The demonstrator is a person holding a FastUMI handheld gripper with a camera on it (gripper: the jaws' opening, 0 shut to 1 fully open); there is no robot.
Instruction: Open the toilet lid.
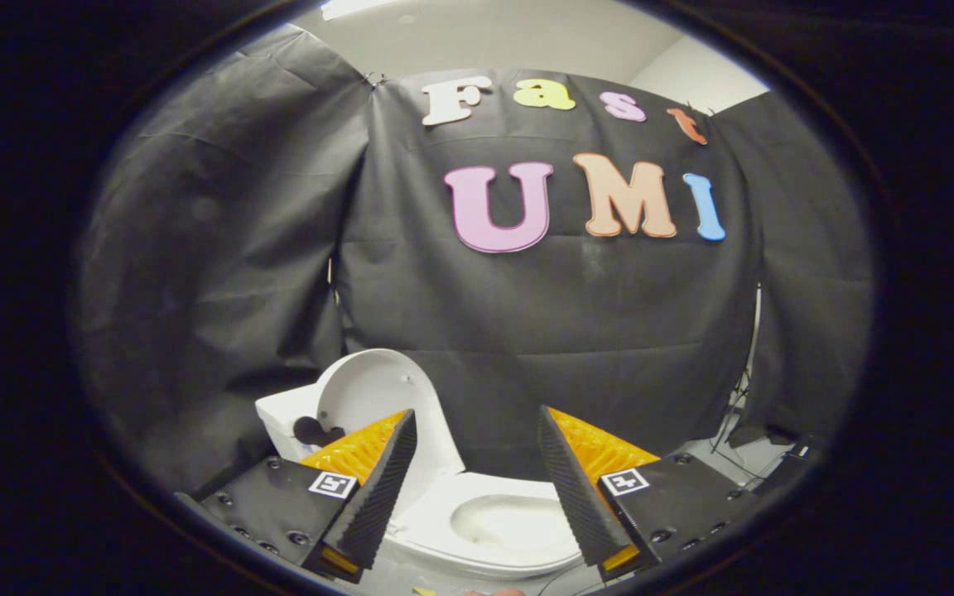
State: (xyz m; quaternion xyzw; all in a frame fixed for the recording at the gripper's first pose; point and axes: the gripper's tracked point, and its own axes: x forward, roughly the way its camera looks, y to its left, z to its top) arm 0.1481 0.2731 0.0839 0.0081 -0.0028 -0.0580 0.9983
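Gripper view: gripper (477,463) fingers spread wide, pinching nothing, held above and apart from toilet. Toilet lid (373,389) already stood upright against tank (282,418), beyond left finger. Seat (444,517) down, bowl (510,523) exposed between fingers. Judged: opening step done, task essentially complete. Next move called only for keeping clear of lid, no regrasp.

Two-finger gripper (477,480) with black wedge fingers (382,488), ribbed on the inner faces, orange ridged backing behind each. Black mounting plates (274,505) at 7 and 5 o'clock, studded with dark round screws along the edges. Small white square tags (333,484) with black patterns, one on each plate near the orange part. Yellow tips at the finger bases
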